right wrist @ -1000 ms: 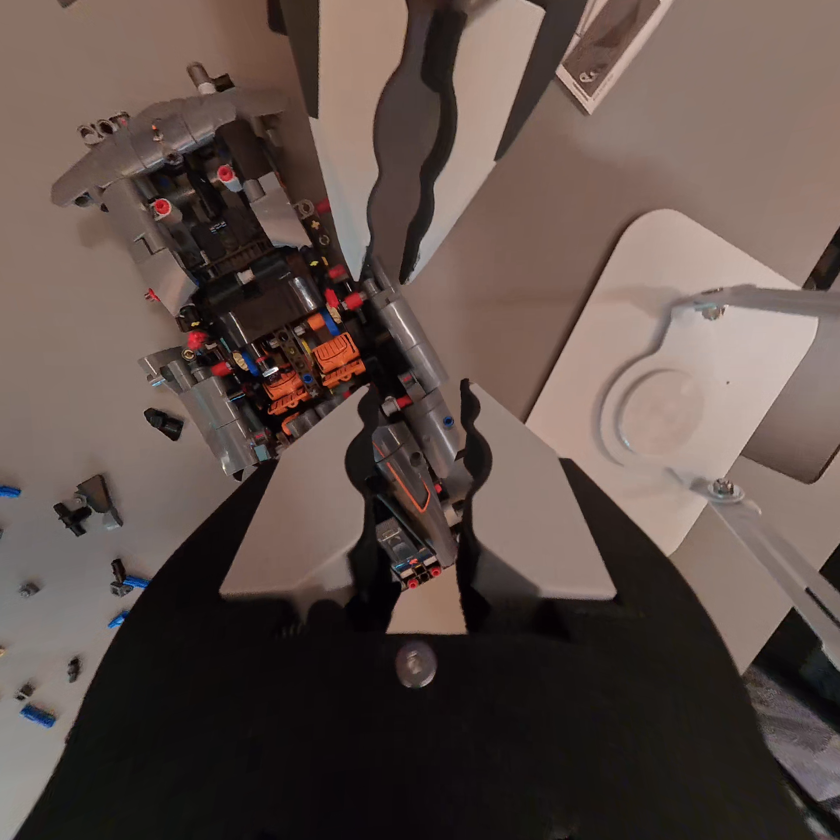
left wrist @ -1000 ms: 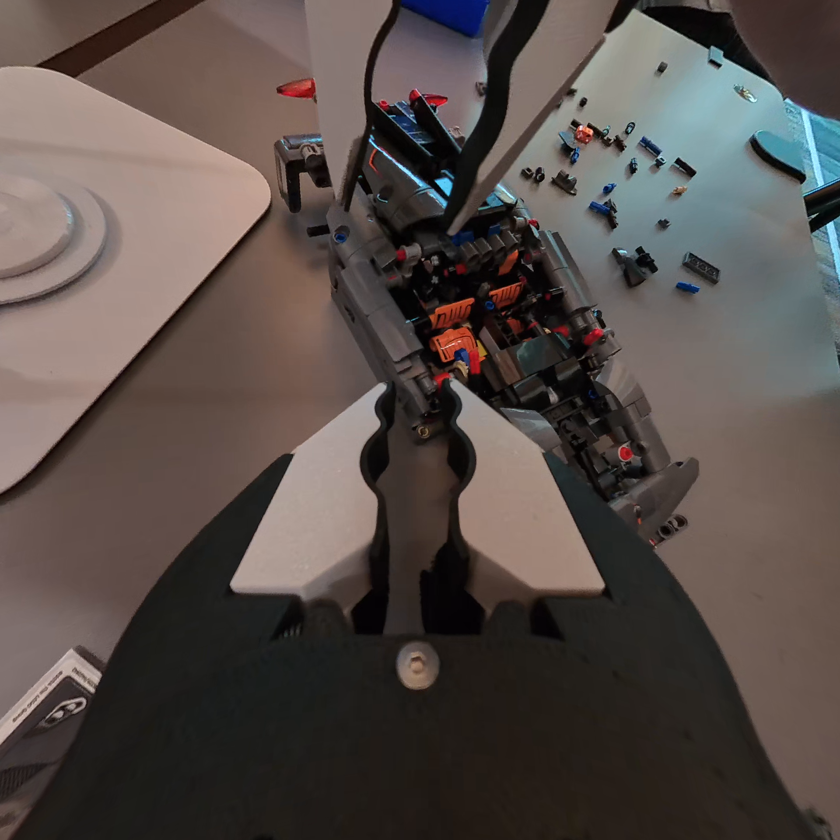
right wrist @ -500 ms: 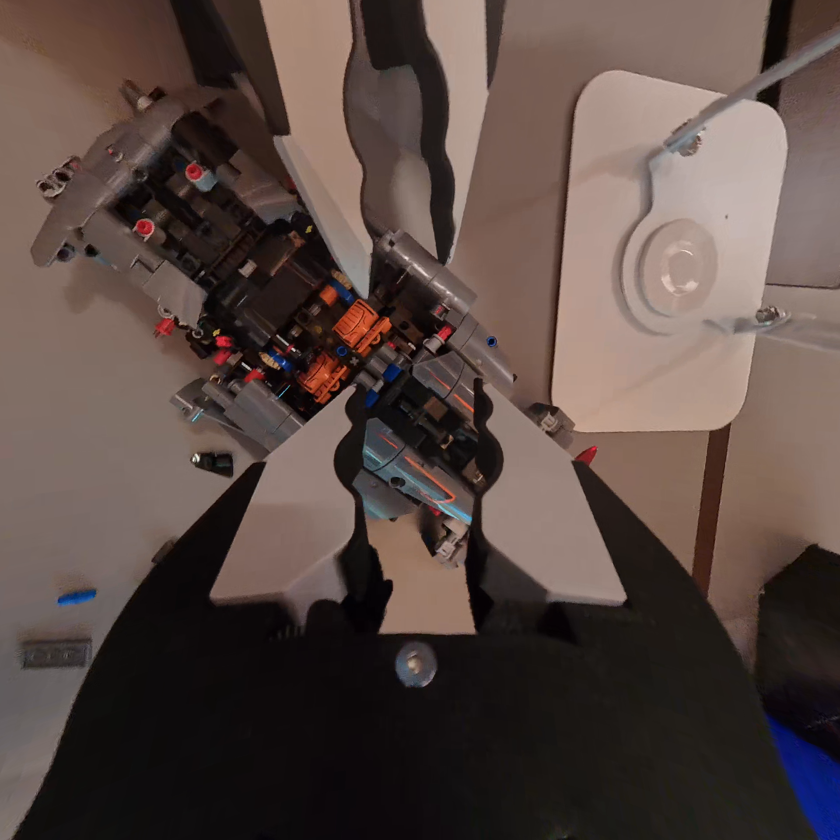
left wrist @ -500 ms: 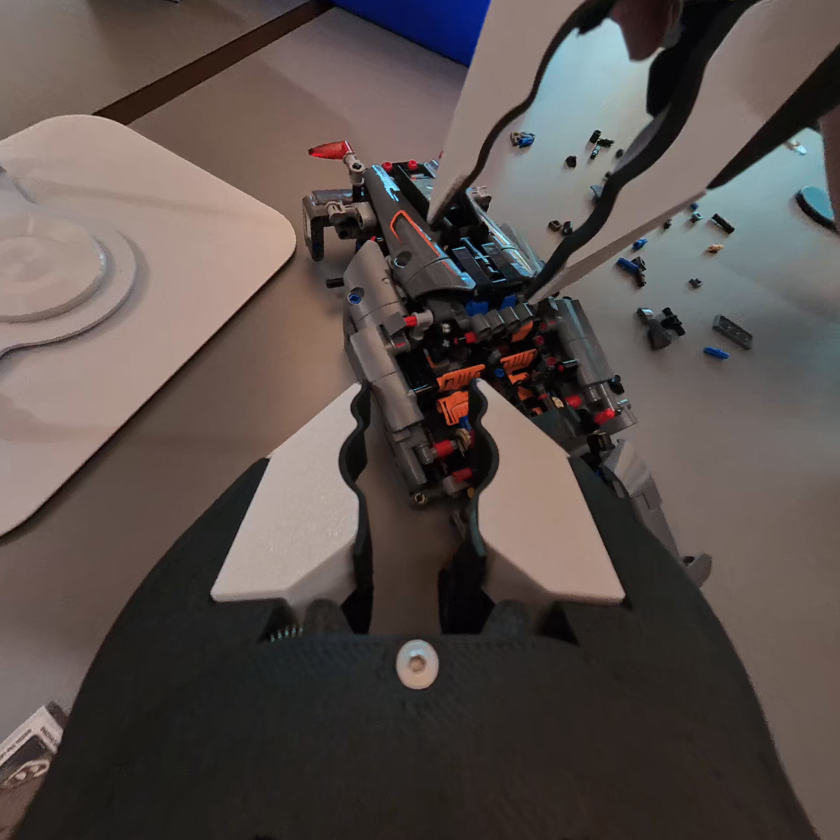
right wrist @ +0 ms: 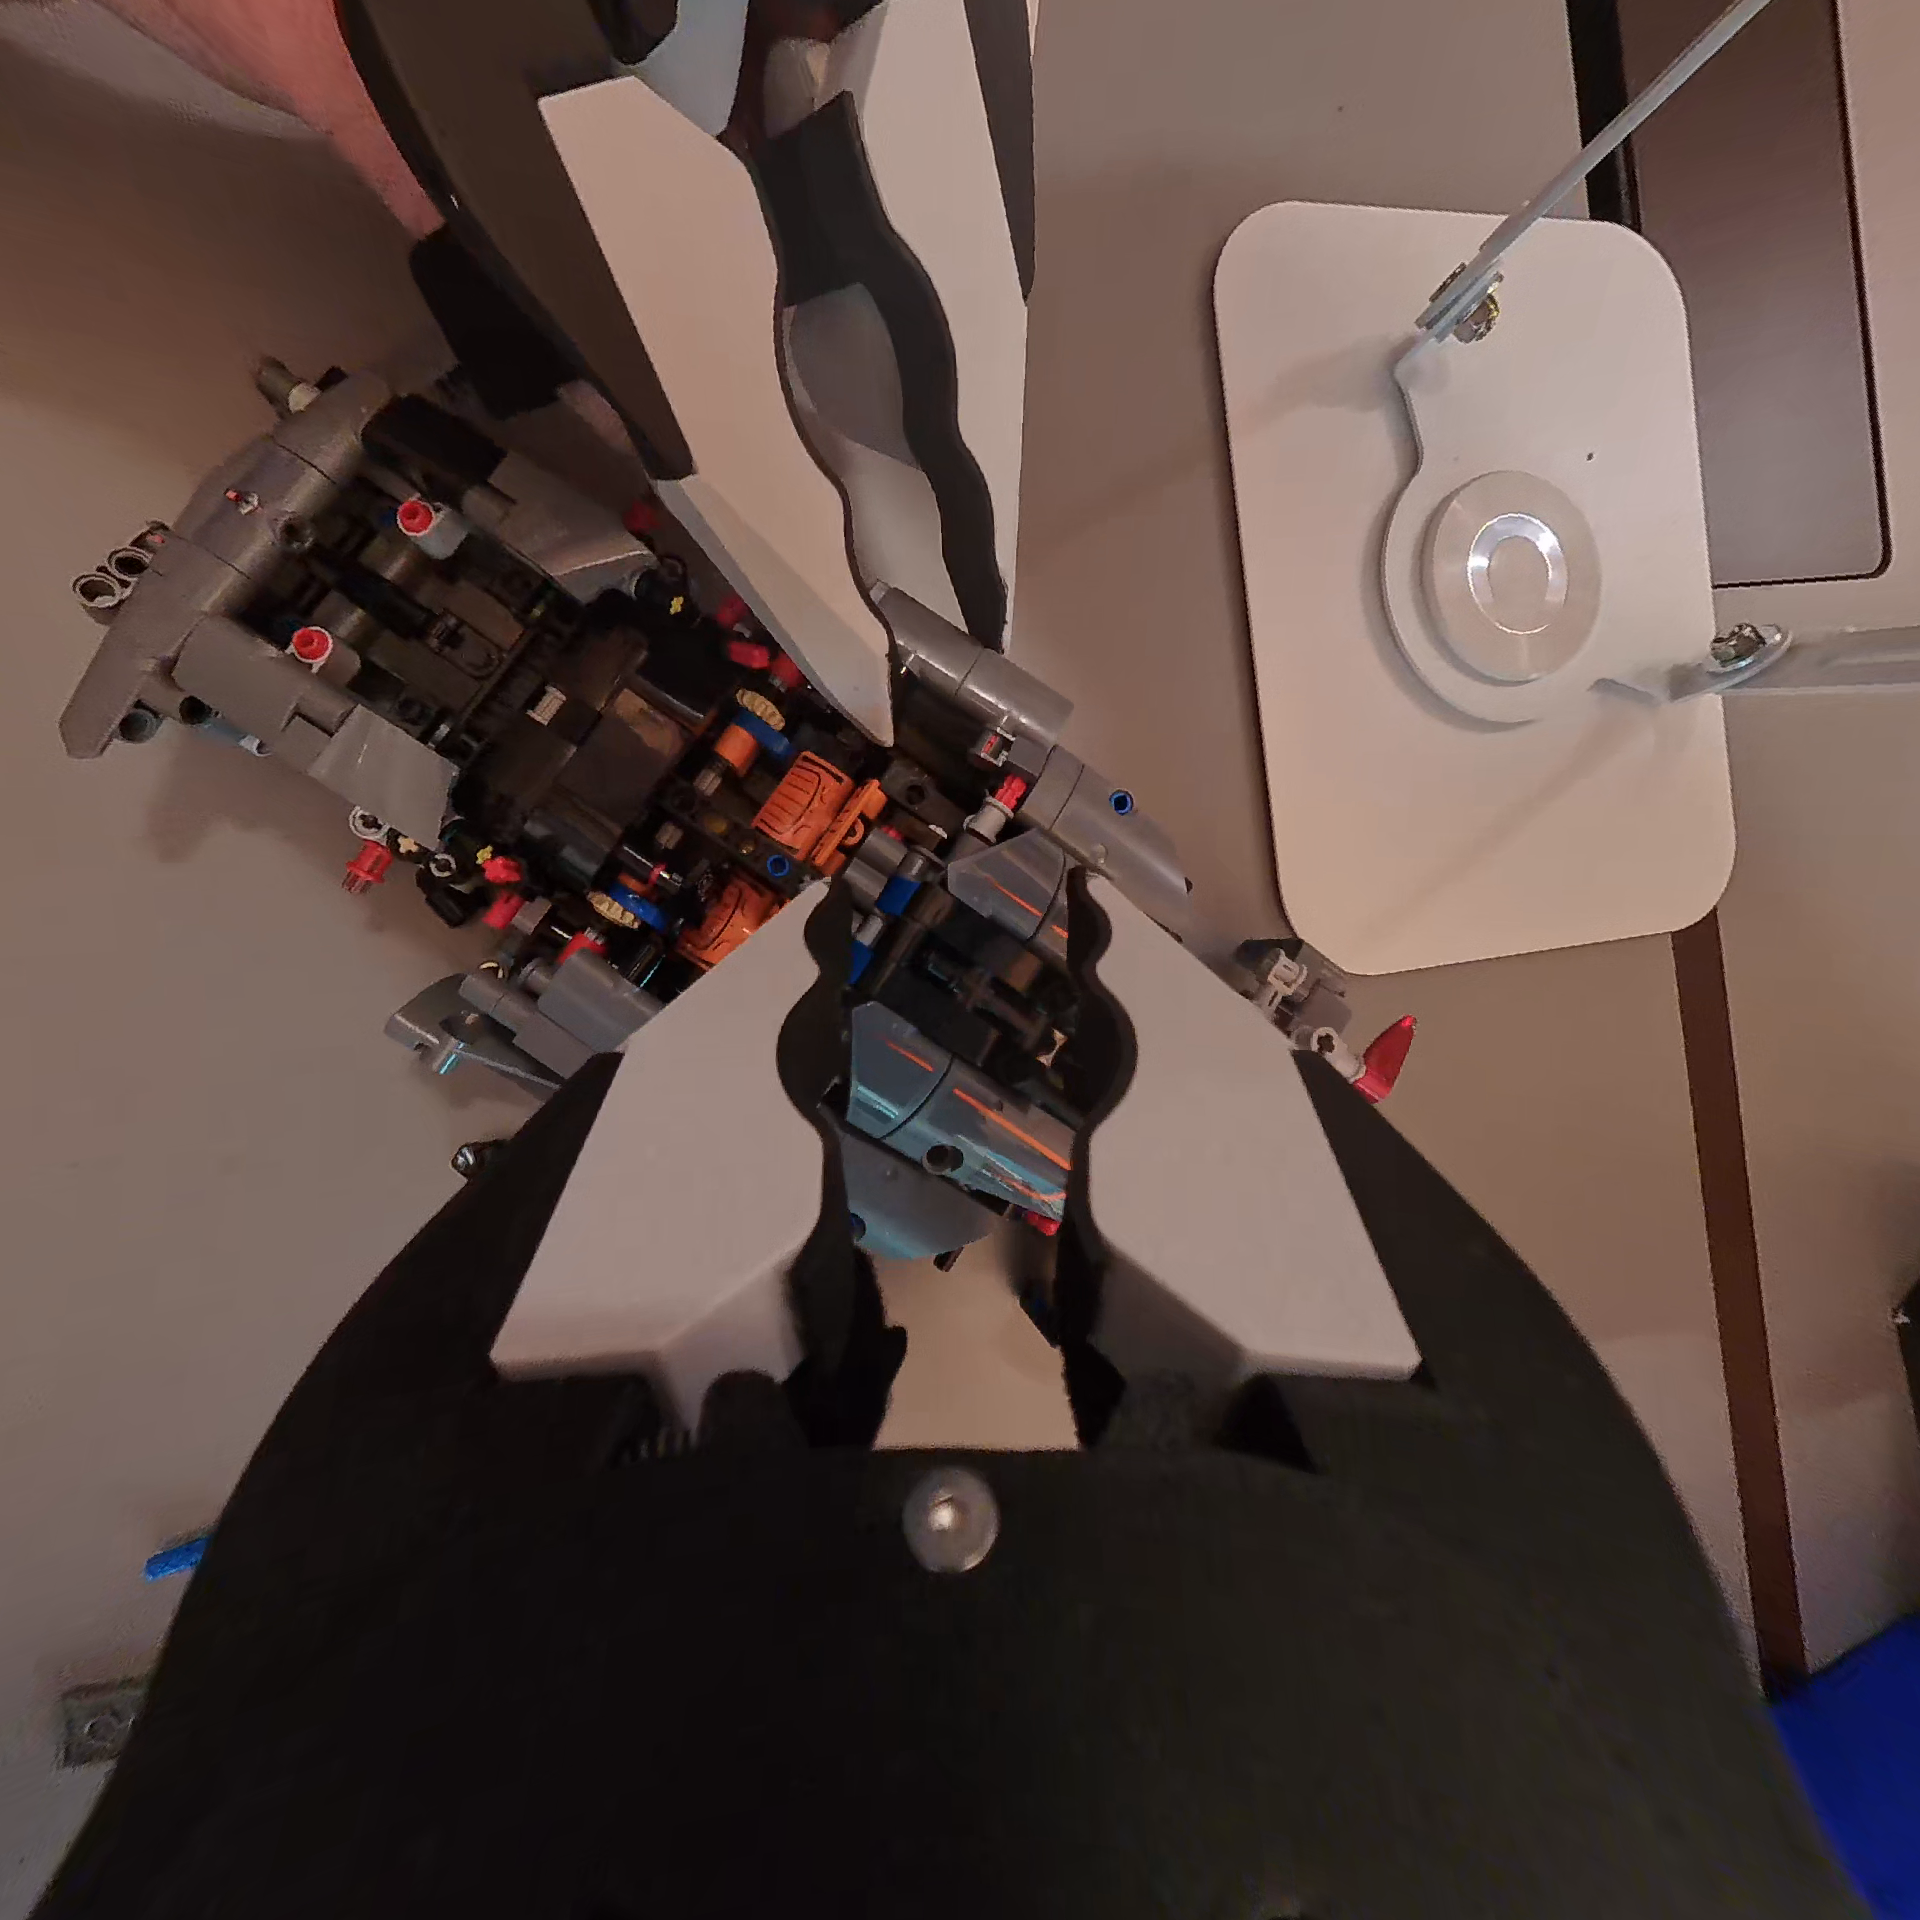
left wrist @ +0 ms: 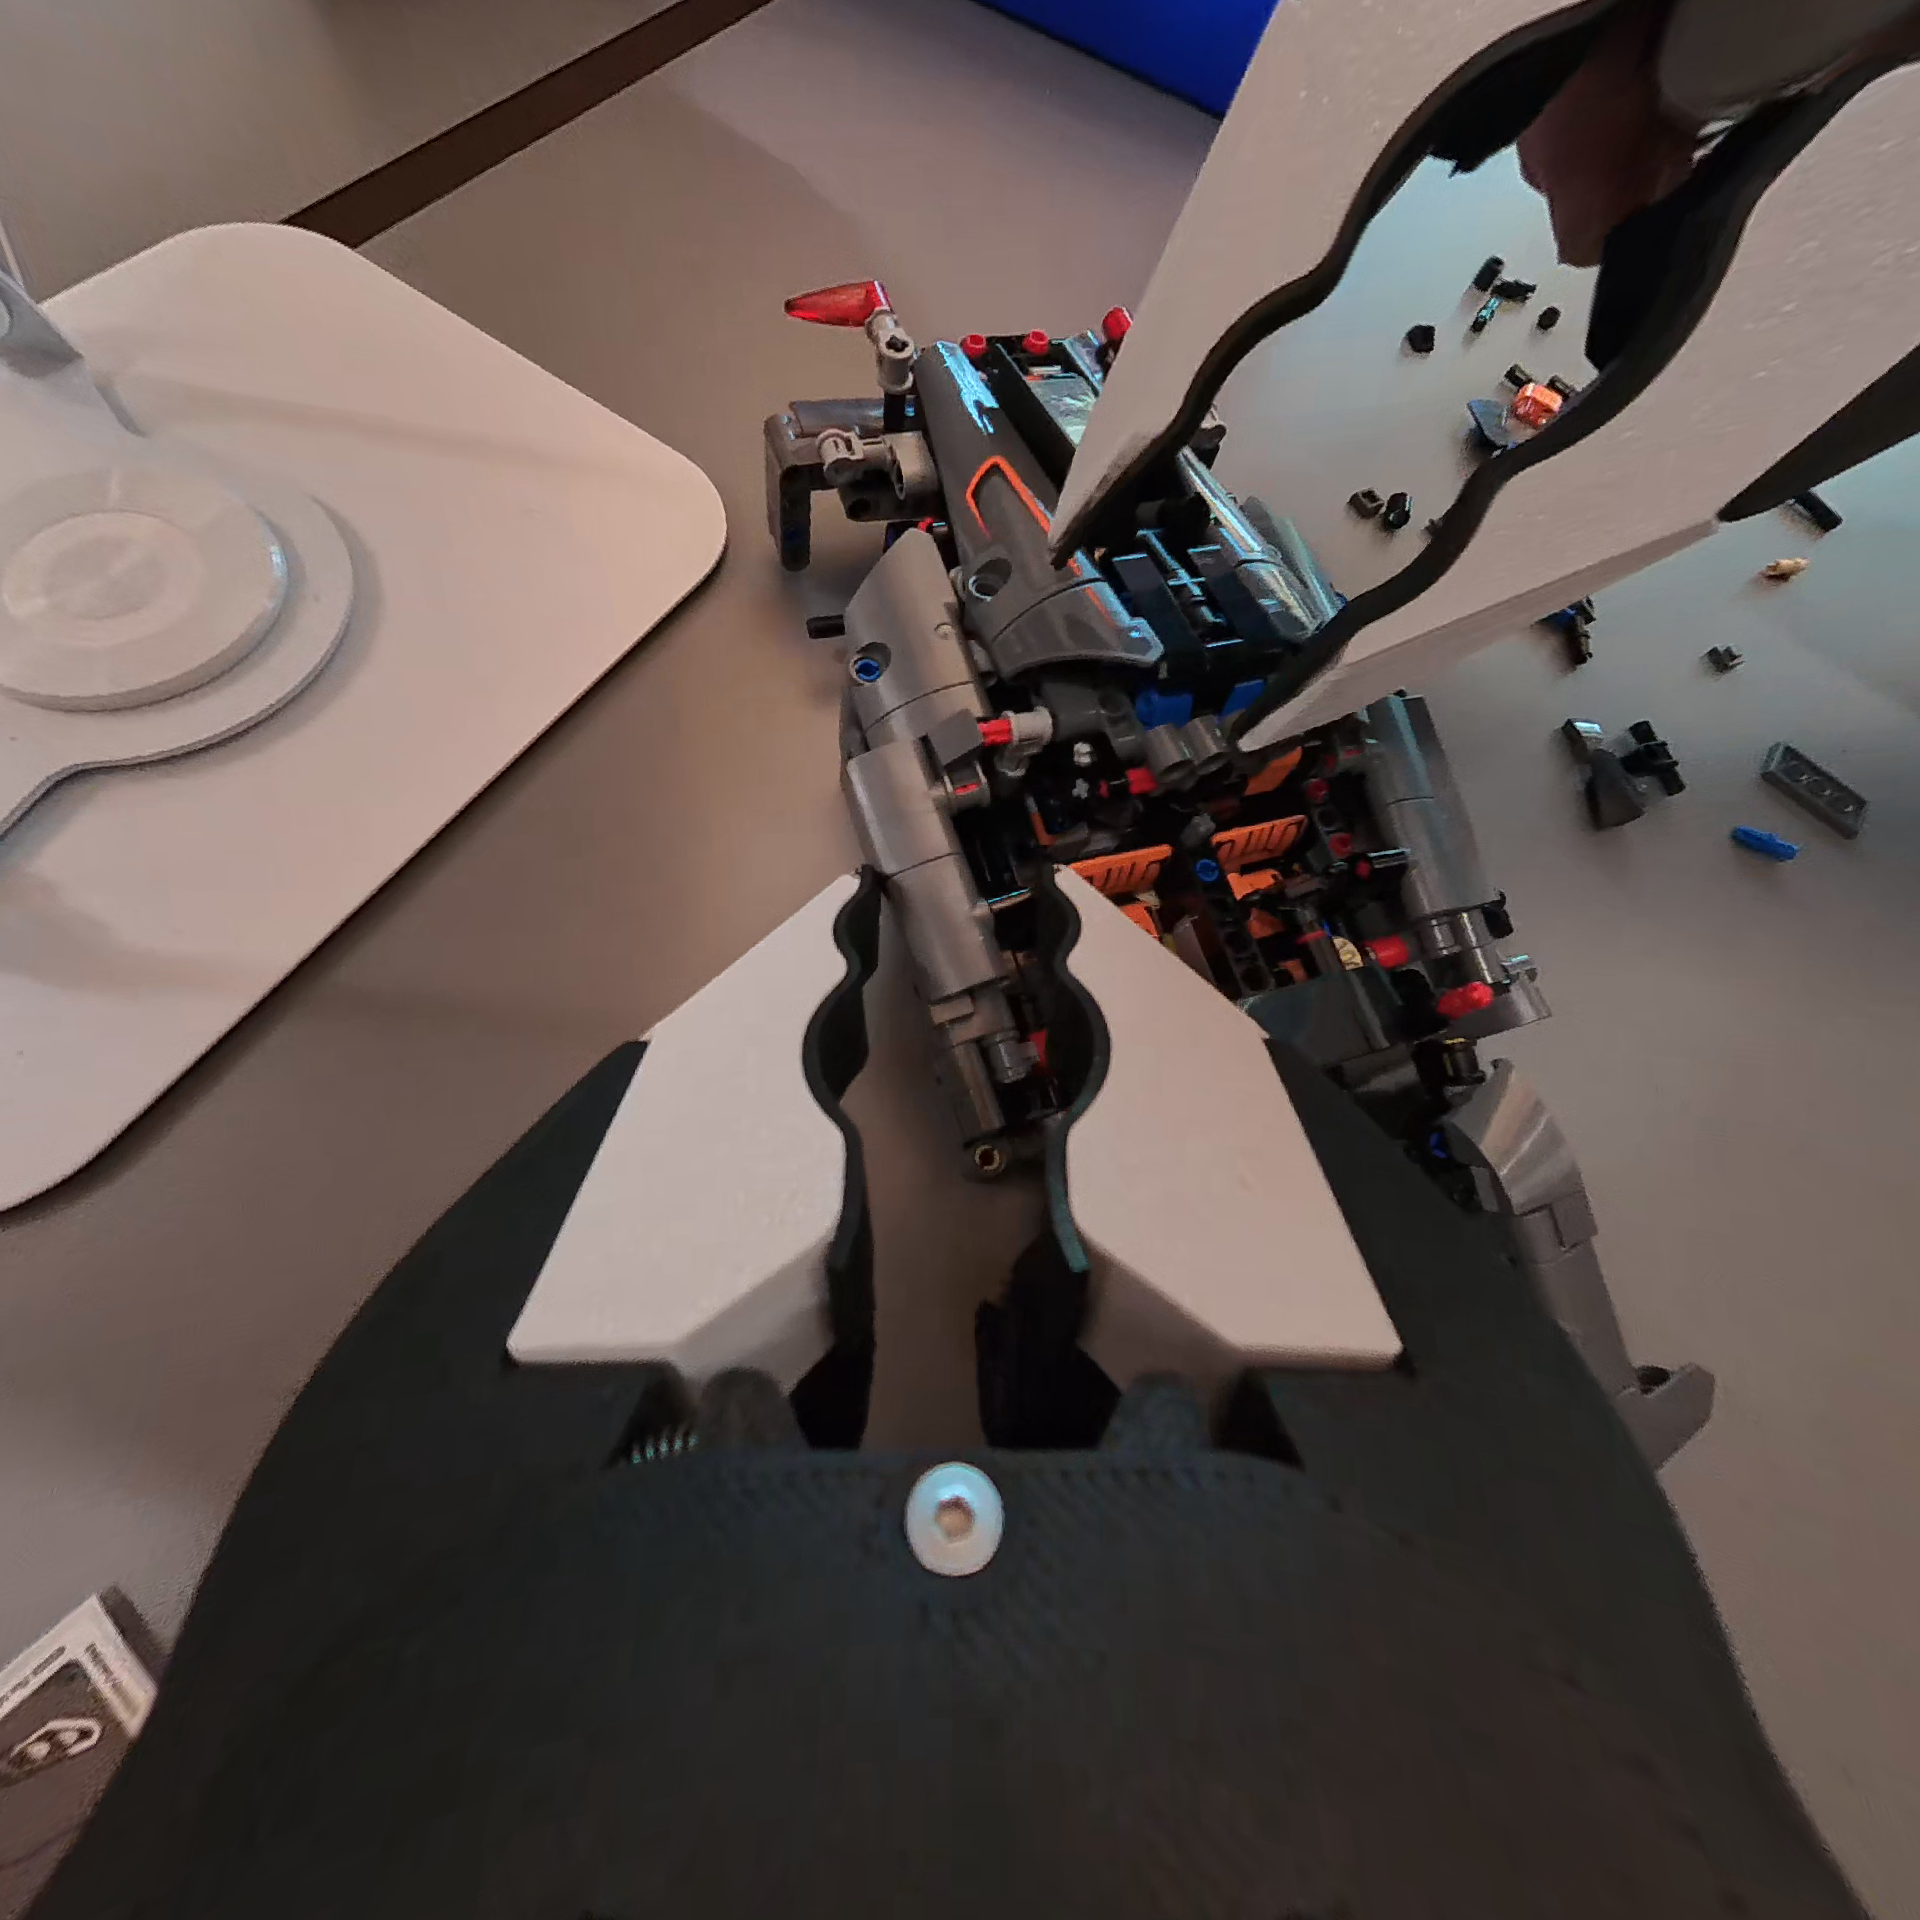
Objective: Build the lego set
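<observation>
A part-built lego car model [left wrist: 1195,831], grey and black with orange and blue parts, lies on the grey table. My left gripper [left wrist: 961,894] is shut on the model's grey side panel [left wrist: 935,935] at its near edge. My right gripper [right wrist: 948,894] is shut on the model's dark end section with orange stripes [right wrist: 956,1101]. It comes in from the upper right in the left wrist view [left wrist: 1153,639]. The left gripper shows at the top of the right wrist view [right wrist: 940,644], pinching the side panel. The model [right wrist: 623,769] is held between both grippers.
A white stand base [left wrist: 312,623] lies left of the model, also in the right wrist view [right wrist: 1455,582]. Several loose small parts [left wrist: 1621,769] are scattered to the right. A booklet corner [left wrist: 62,1714] is at the lower left. A blue box [right wrist: 1849,1766] is near the table edge. Tip to tip, the grippers are about 5 centimetres apart.
My left gripper widened and slid farther onto the grey side panel. My right gripper swung round the dark end section, and the model turned on the table.
</observation>
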`<act>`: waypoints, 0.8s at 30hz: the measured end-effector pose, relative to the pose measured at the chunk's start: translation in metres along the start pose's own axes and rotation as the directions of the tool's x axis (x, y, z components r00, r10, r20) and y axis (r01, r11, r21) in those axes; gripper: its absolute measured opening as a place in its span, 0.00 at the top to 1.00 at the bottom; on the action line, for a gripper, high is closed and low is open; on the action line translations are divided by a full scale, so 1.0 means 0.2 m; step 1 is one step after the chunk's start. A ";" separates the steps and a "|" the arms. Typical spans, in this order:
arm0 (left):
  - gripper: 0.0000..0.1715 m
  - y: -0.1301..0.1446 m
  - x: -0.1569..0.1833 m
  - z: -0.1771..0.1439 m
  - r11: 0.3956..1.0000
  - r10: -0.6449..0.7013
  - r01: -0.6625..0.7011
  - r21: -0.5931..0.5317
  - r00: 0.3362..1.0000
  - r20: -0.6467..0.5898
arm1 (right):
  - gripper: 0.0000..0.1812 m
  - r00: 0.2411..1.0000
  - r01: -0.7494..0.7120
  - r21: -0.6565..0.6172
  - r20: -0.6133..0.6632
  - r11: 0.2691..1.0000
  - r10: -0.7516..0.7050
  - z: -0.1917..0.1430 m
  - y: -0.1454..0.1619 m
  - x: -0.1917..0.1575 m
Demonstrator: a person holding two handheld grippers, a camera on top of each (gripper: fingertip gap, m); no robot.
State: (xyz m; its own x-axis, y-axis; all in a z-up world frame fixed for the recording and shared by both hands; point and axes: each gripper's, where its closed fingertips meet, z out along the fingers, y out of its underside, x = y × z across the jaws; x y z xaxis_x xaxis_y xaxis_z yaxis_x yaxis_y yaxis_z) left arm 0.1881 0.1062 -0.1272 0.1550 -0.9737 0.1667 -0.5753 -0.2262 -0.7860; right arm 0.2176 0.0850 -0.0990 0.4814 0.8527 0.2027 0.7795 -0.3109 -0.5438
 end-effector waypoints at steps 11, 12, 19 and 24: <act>0.84 -0.01 0.00 0.00 0.995 -0.089 0.086 -0.056 0.994 -0.069 | 0.77 0.998 -0.063 0.017 0.032 0.998 0.062 -0.01 0.01 0.00; 0.84 -0.01 0.00 0.01 0.993 -0.102 0.097 -0.071 0.992 -0.078 | 0.76 0.996 -0.079 0.029 0.030 0.996 0.078 -0.01 0.01 0.00; 0.89 -0.02 -0.02 0.03 0.968 -0.240 0.222 -0.115 0.955 -0.173 | 0.76 0.991 -0.133 0.084 0.047 0.988 0.129 0.00 0.01 -0.03; 0.88 -0.02 -0.02 0.04 0.946 -0.319 0.297 -0.127 0.923 -0.216 | 0.77 0.985 -0.168 0.126 0.057 0.978 0.162 0.00 0.02 -0.03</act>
State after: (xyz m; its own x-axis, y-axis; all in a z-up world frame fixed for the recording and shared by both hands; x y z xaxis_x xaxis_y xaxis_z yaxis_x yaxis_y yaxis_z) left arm 0.1957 0.1108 -0.1294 0.1529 -0.8321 0.5331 -0.6001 -0.5067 -0.6189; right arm 0.2178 0.0790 -0.1015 0.5780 0.8134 0.0654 0.6308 -0.3944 -0.6682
